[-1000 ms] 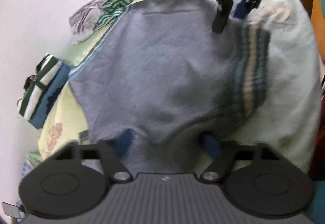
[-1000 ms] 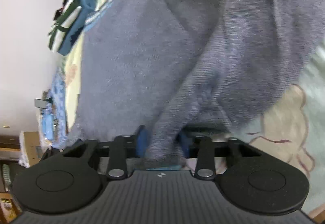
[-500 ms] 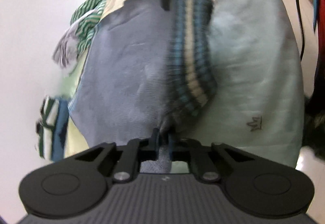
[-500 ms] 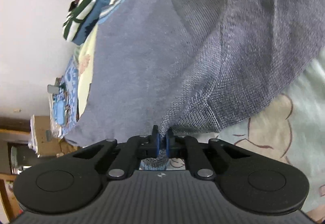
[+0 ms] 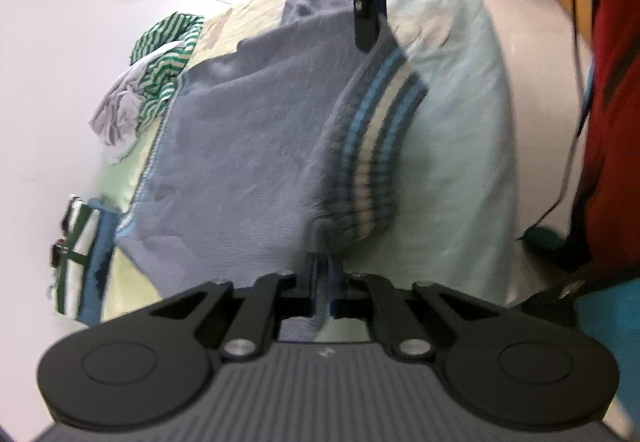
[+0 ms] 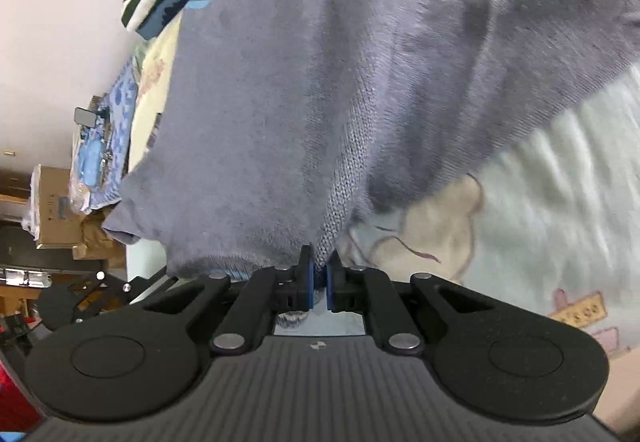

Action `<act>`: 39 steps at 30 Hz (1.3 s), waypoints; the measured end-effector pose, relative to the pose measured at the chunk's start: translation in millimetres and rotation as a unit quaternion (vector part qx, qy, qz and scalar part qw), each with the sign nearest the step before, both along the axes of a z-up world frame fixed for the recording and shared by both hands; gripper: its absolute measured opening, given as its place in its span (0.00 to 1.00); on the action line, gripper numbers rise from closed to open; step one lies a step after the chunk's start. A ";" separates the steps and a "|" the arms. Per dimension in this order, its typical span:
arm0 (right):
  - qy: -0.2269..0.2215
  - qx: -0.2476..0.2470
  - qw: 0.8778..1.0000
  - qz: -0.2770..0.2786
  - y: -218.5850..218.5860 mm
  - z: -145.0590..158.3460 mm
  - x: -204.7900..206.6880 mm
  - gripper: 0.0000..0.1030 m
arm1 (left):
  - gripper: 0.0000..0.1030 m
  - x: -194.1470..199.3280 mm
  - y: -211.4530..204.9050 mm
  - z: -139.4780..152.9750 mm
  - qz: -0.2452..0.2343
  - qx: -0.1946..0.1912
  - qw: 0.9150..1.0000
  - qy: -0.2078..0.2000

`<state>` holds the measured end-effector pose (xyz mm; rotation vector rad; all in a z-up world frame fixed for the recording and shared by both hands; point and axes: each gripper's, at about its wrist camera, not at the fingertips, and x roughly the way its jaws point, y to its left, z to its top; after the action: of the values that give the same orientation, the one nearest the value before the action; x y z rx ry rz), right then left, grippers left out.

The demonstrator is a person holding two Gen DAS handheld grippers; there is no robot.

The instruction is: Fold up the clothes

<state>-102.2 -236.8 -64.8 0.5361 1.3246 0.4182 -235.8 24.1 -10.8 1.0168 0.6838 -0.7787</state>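
Sweater [image 5: 248, 145]: grey-blue knit, striped blue-and-cream hem band [image 5: 376, 145] bunched up.

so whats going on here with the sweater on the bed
A person is folding a grey-blue sweater spread on a bed, using a handheld gripper in each hand. The left gripper is shut on the sweater's edge near its striped band, and the right gripper is shut on another edge, so both corners are pinched and lifted. A green striped garment and a folded one lie beside it.
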 end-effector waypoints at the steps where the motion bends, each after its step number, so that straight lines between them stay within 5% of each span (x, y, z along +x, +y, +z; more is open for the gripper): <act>1: 0.000 -0.005 1.000 0.003 -1.6 -0.1 -1.3 0.05 | 0.00 -5.0 -3.9 0.8 -0.006 -0.006 1.000 0.000; 6: 0.007 -0.024 1.000 -0.003 -13.1 -9.8 -7.5 0.04 | 0.13 -5.8 -2.1 -1.9 0.009 -0.013 1.000 -0.012; 9: 0.015 -0.002 0.999 -0.034 -25.6 -21.0 -6.6 0.09 | 0.23 5.0 19.7 -3.4 0.041 0.015 0.998 -0.033; 11: -0.029 -0.006 0.996 -0.081 -41.6 -9.5 -8.3 0.16 | 0.36 16.1 35.9 -1.1 0.067 0.023 0.997 -0.040; 14: -0.079 -0.060 0.984 -0.150 -59.2 4.5 -3.7 0.42 | 0.49 48.6 54.5 9.5 0.133 -0.013 0.990 -0.041; 18: -0.067 -0.098 0.968 -0.222 -72.7 -7.9 14.6 0.42 | 0.50 80.0 74.2 4.5 0.189 -0.020 0.981 -0.045; 23: -0.080 -0.102 0.945 -0.299 -72.4 -11.0 19.0 0.44 | 0.67 95.6 97.6 -7.7 0.237 -0.007 0.971 -0.041; 27: -0.127 -0.099 0.933 -0.321 -60.0 -13.5 22.5 0.51 | 0.58 97.7 108.8 -19.5 0.260 -0.012 0.965 -0.016; 28: -0.135 -0.102 0.932 -0.320 -58.3 -14.3 24.3 0.44 | 0.52 96.1 109.0 -18.9 0.262 -0.019 0.965 -0.010; 30: -0.141 -0.109 0.931 -0.318 -59.3 -16.5 28.7 0.13 | 0.37 94.4 107.4 -18.4 0.262 -0.023 0.965 0.002; 31: -0.137 -0.108 0.931 -0.320 -63.8 -16.7 29.0 0.07 | 0.29 93.0 105.9 -18.6 0.260 -0.025 0.965 0.008; 39: -0.150 -0.154 0.918 -0.334 -90.2 4.8 16.2 0.06 | 0.17 87.1 99.9 -20.8 0.250 -0.026 0.968 0.018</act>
<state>-86.0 -327.0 -60.0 0.5927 0.8174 -0.2667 -148.7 124.0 -31.5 0.7371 0.8996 -0.3713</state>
